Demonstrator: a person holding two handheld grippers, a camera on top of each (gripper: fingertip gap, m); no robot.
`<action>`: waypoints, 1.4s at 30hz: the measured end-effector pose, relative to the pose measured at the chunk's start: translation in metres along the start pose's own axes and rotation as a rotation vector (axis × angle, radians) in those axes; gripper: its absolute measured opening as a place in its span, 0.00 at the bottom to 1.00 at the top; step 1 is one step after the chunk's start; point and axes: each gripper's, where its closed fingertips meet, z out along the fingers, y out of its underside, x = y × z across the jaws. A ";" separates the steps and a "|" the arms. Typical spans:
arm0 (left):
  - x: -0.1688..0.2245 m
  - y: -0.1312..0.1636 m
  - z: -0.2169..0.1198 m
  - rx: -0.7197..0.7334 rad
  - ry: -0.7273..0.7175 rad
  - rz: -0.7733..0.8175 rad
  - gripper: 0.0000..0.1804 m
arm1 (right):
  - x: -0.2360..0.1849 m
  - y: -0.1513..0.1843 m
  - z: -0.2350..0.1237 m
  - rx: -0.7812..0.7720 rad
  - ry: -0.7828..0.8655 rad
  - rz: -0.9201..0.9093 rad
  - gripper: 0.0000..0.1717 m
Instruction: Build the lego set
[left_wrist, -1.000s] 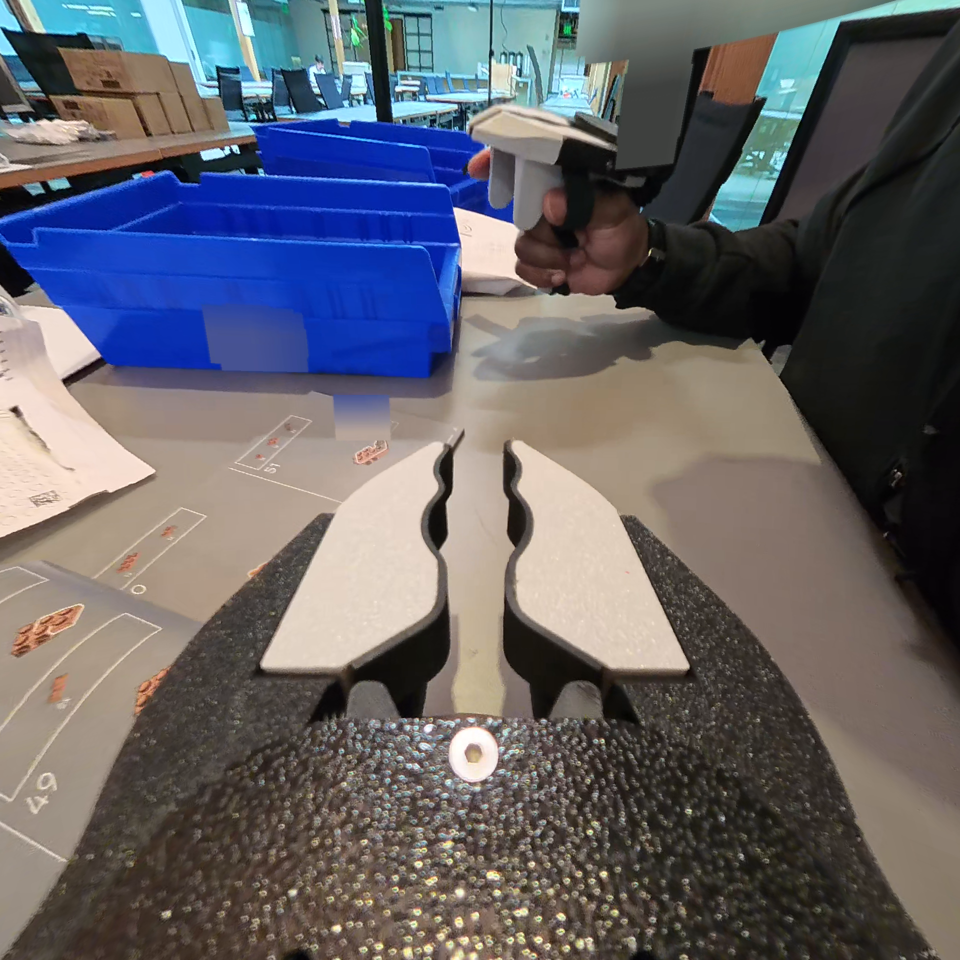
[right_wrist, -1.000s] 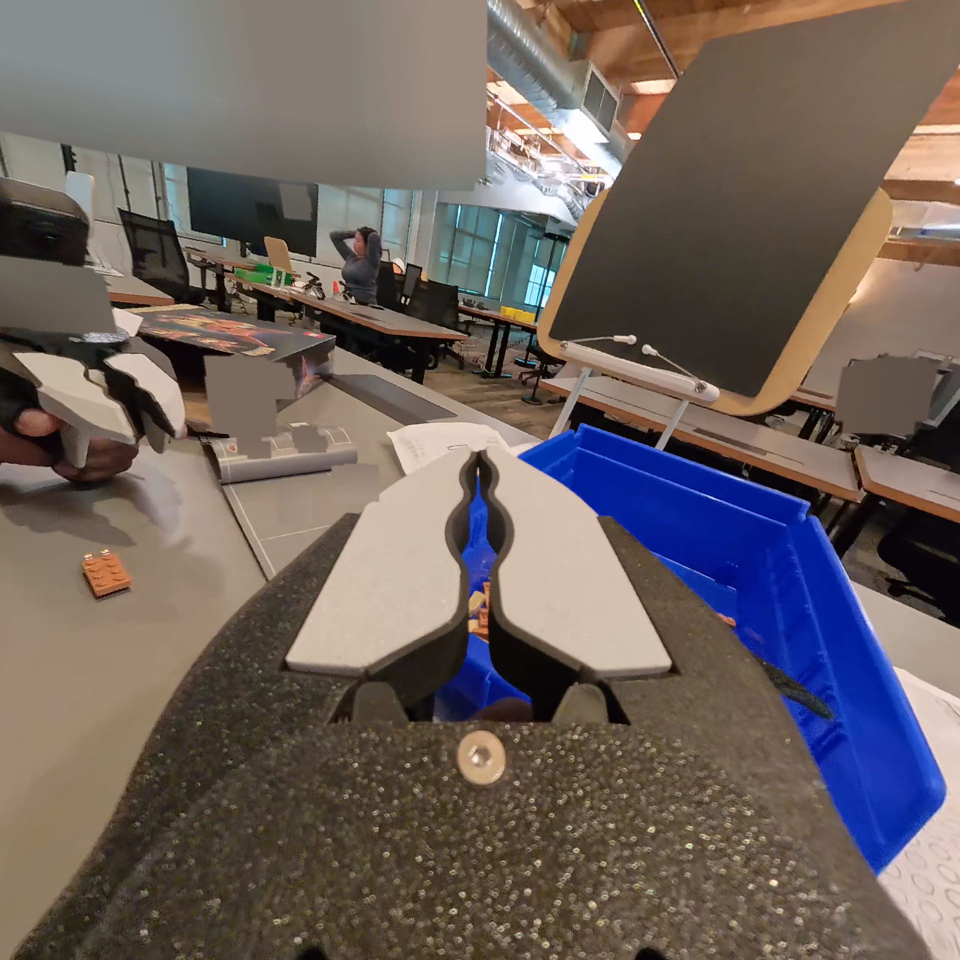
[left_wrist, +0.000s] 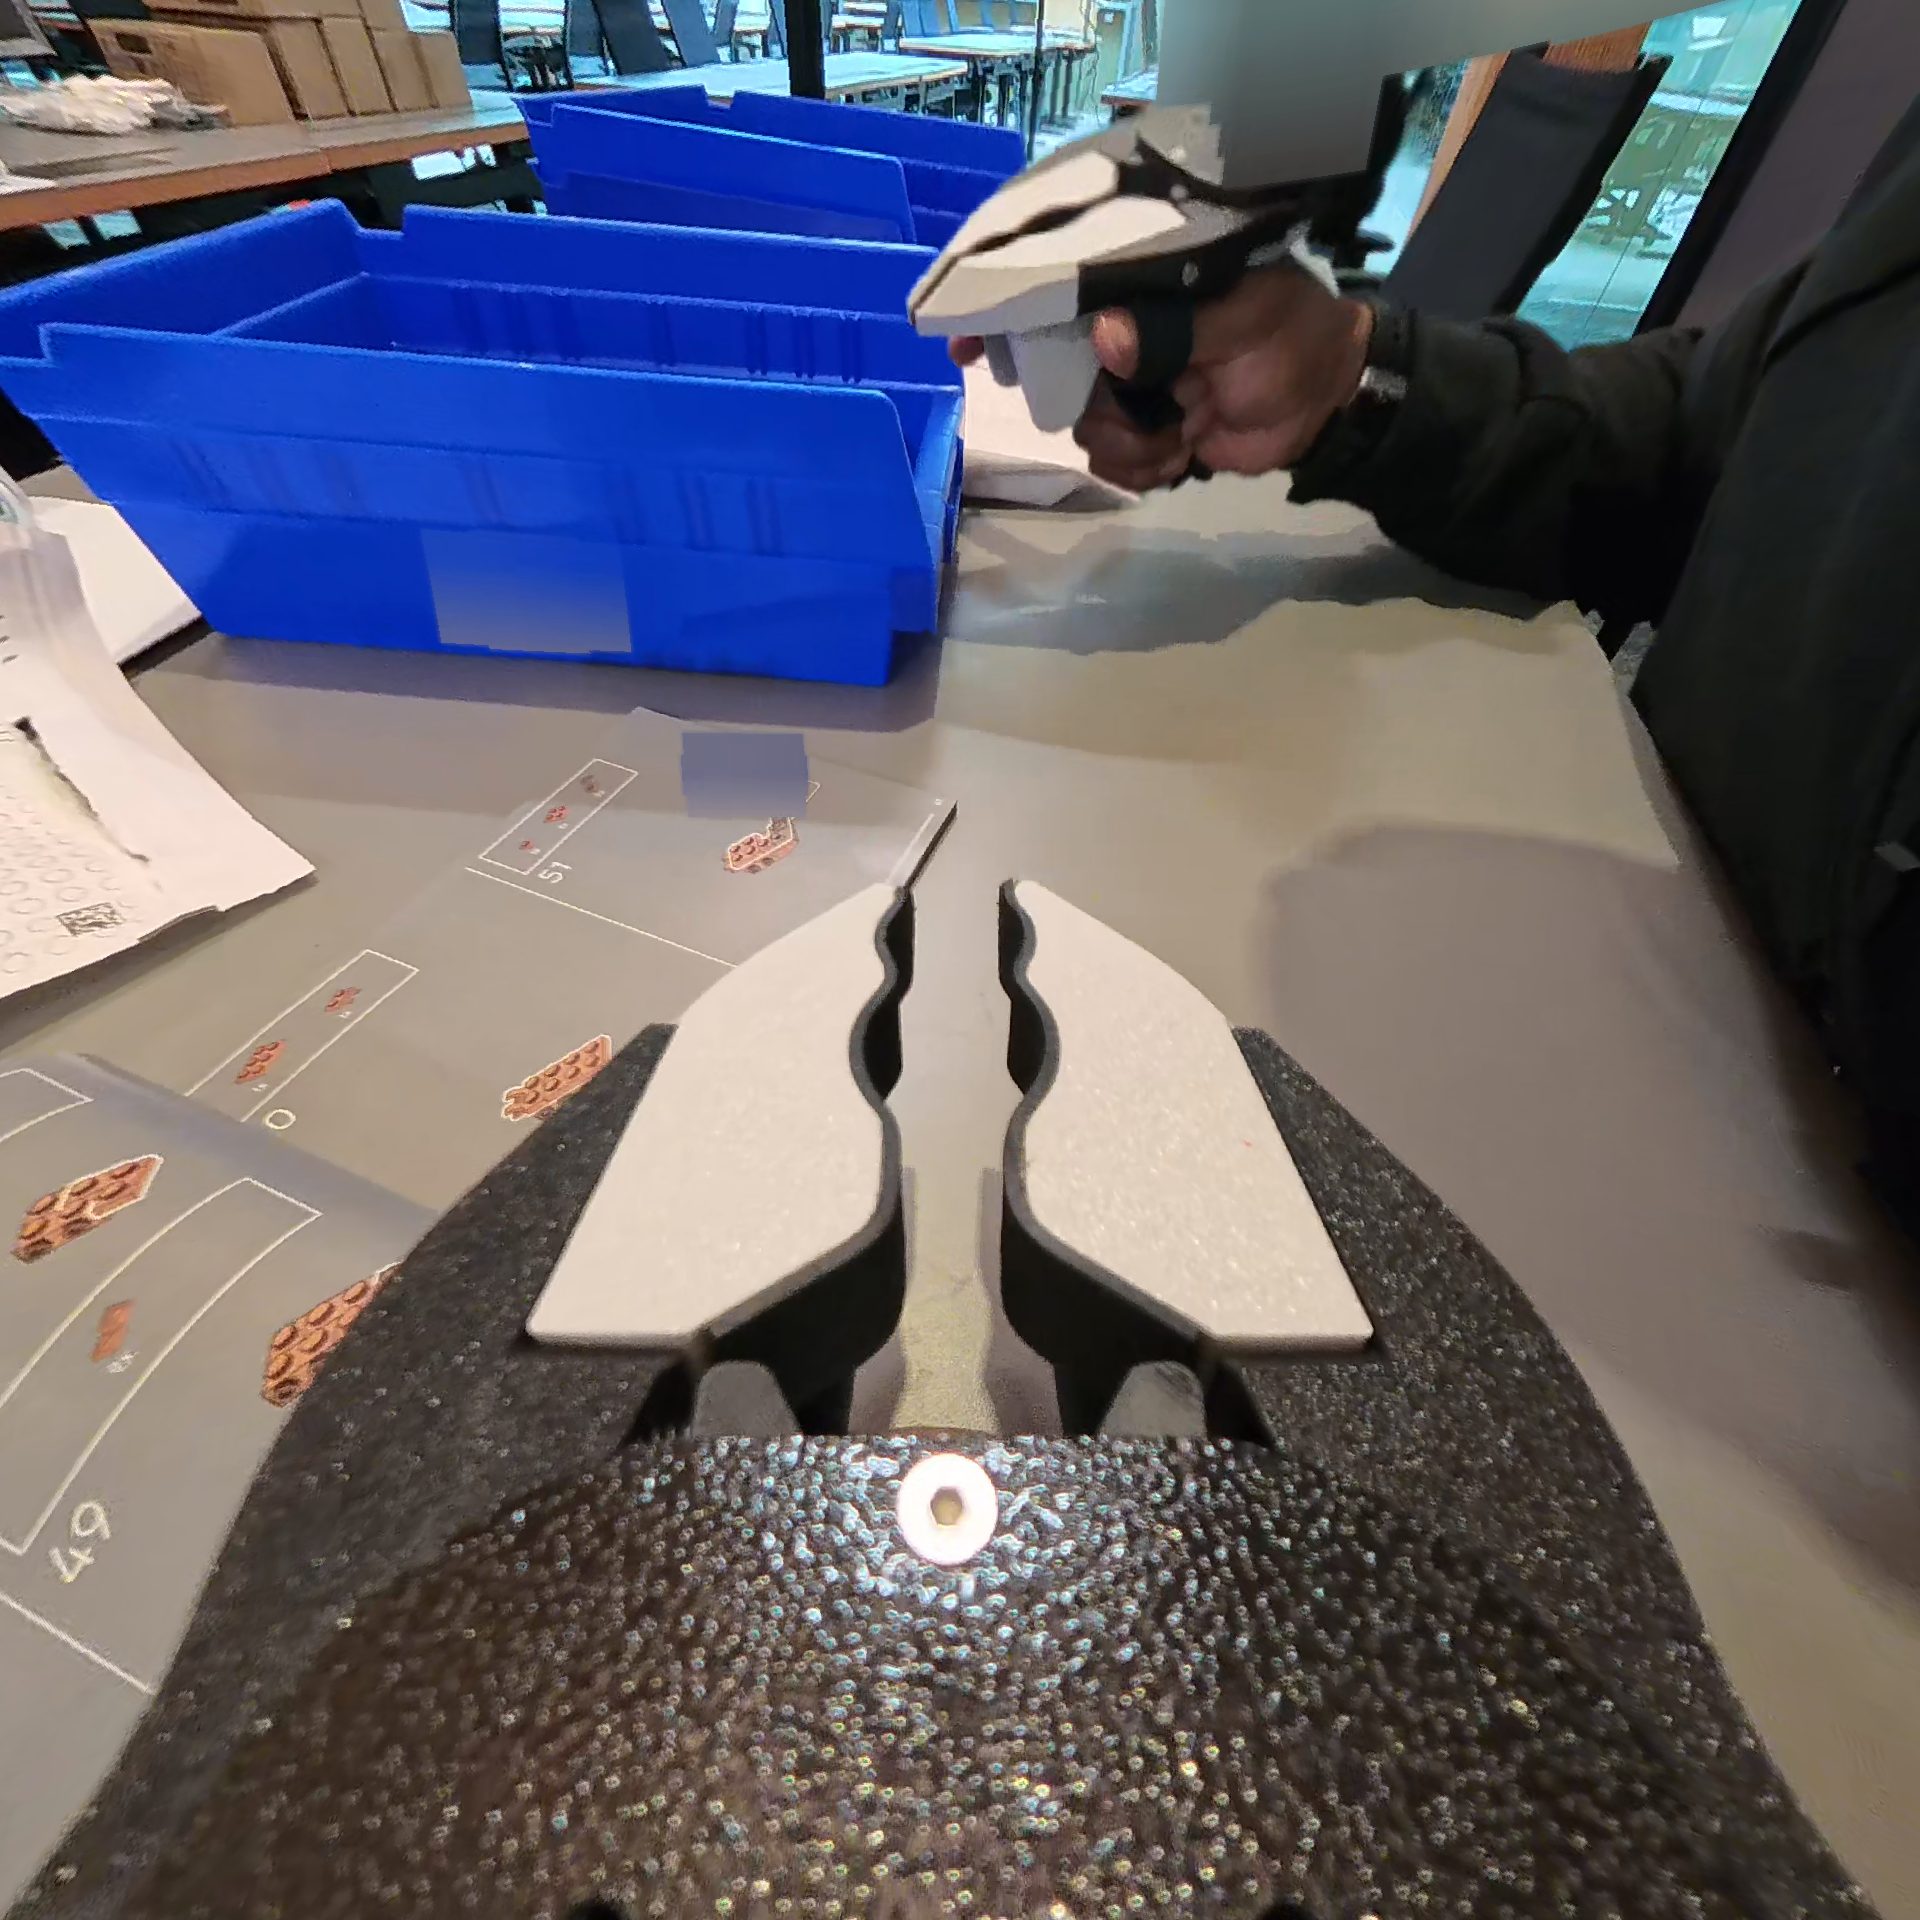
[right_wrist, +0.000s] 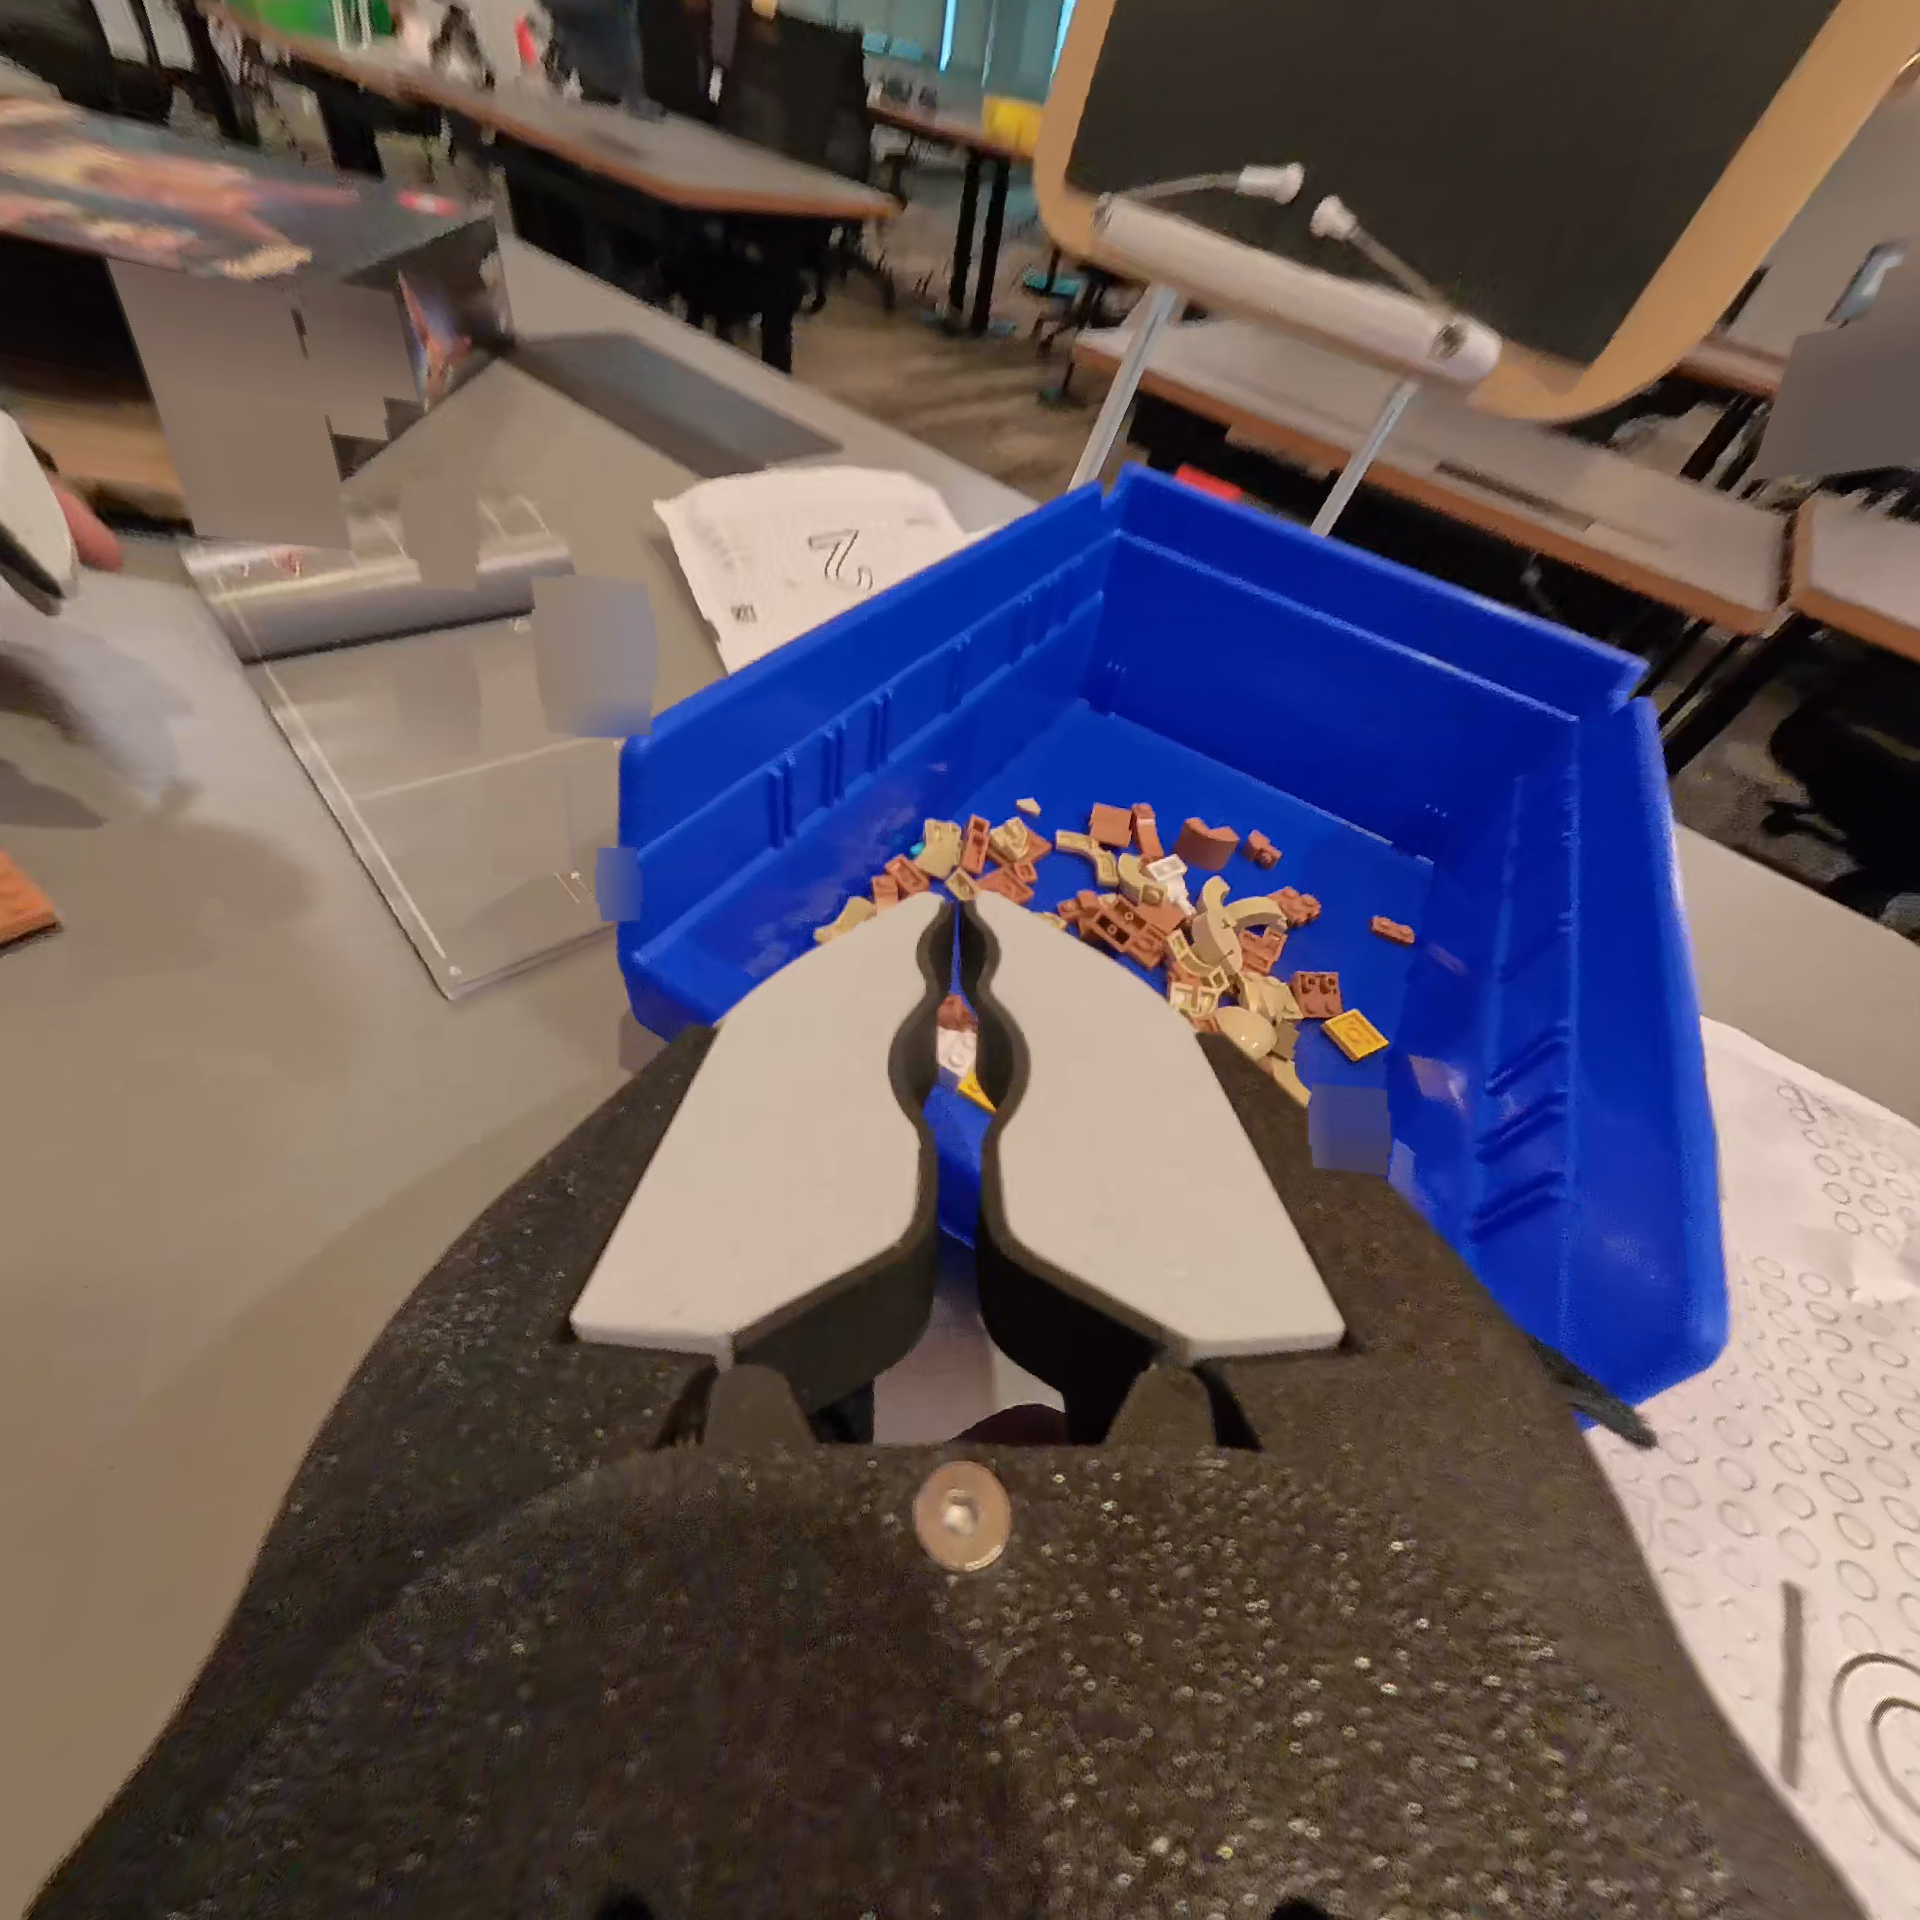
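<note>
Blue bin (right_wrist: 1558, 935) of small bricks (right_wrist: 1174, 914) beneath closed, empty right hand-held gripper (right_wrist: 958, 914) (left hand-held gripper (left_wrist: 954, 899) open over grey table (left_wrist: 1299, 748)).

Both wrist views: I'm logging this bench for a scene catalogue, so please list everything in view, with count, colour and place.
Bins: at least three, blue, back left of the grey table; the right gripper points into one.
Small bricks: a loose pile, mostly brown and tan, one yellow, on that bin's floor.
Clear sheet: one, flat, left of that bin.
Printed pages: grey, with brick pictures, front left.
White papers: several, far left and beside the bin.
Cardboard boxes: brown, rear table.
Dark board: one, tan-edged, behind the bin.
Left gripper: fingers apart, empty, above the table.
Right gripper: fingers together, empty.
Hand: holding the right gripper.
</note>
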 end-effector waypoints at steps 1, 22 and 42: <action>0.000 0.001 0.000 -0.005 -0.001 0.001 0.08 | 0.002 -0.001 0.002 -0.032 -0.024 -0.001 0.01; 0.007 0.008 0.005 -0.062 0.012 0.052 0.08 | -0.013 0.044 0.082 -0.641 -1.048 -0.894 0.06; 0.006 0.009 0.004 -0.072 0.010 0.040 0.08 | -0.015 0.083 0.088 -0.767 -1.081 -0.877 0.03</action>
